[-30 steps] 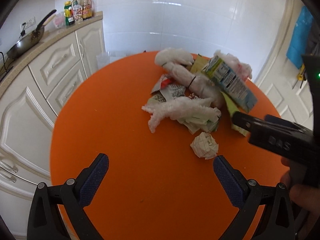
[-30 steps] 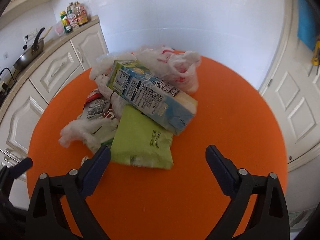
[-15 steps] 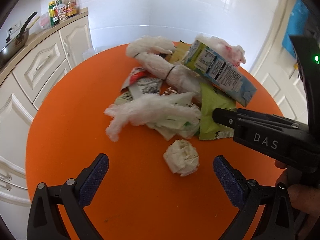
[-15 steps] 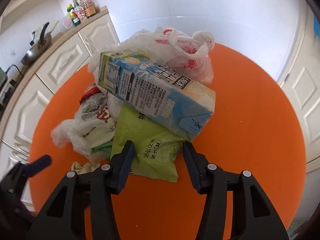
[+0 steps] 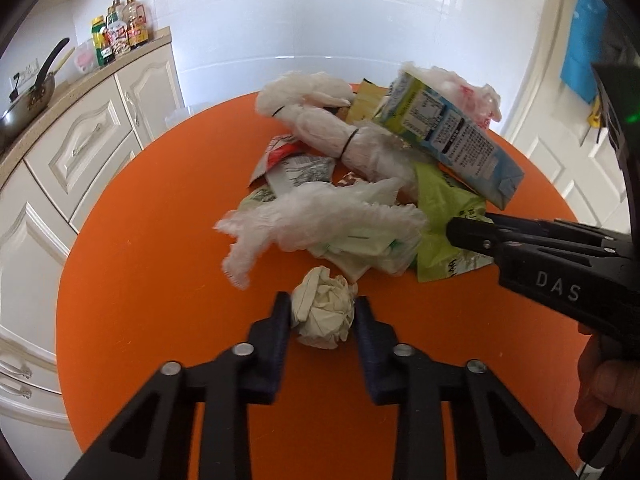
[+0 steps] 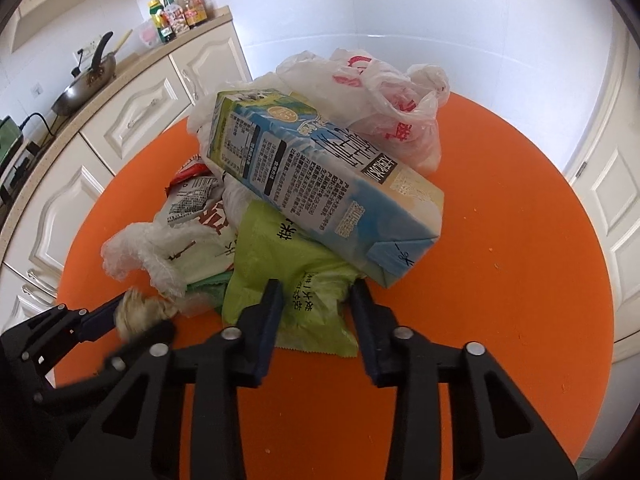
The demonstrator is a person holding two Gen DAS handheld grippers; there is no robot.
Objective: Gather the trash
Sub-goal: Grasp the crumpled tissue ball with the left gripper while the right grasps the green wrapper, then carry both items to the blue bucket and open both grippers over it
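The left gripper (image 5: 322,312) is clamped on a crumpled paper ball (image 5: 323,312), one finger against each side, with the ball resting on the orange table (image 5: 132,240) just near of the pile. The right gripper (image 6: 316,300) has pinched the near end of a green snack packet (image 6: 288,272), whose far end lies under a blue milk carton (image 6: 320,176).

For the paper ball, a straight lift should do; it looks light and springy, so the squeeze needs to hold firm or the ball may slip out. The packet is the harder pull. Drawing it toward the near edge, low and slow, would let the carton settle onto the table instead of tumbling, and it should avoid dragging the clear plastic wrap (image 5: 320,220) lying to its left. The film may crease or slide between the fingers, so a deep bite helps.

Farther out, the pile also holds a banded white plastic roll (image 5: 332,136), printed sachets (image 5: 296,168) and a white bag with red print (image 6: 384,100) at the far side. The round table is otherwise bare apart from a few crumbs at the right. To the left stand cream cabinets (image 5: 80,144) with a wok (image 6: 86,88) and bottles (image 5: 118,28) on the counter; white tiled wall behind, a white door (image 6: 608,200) to the right.
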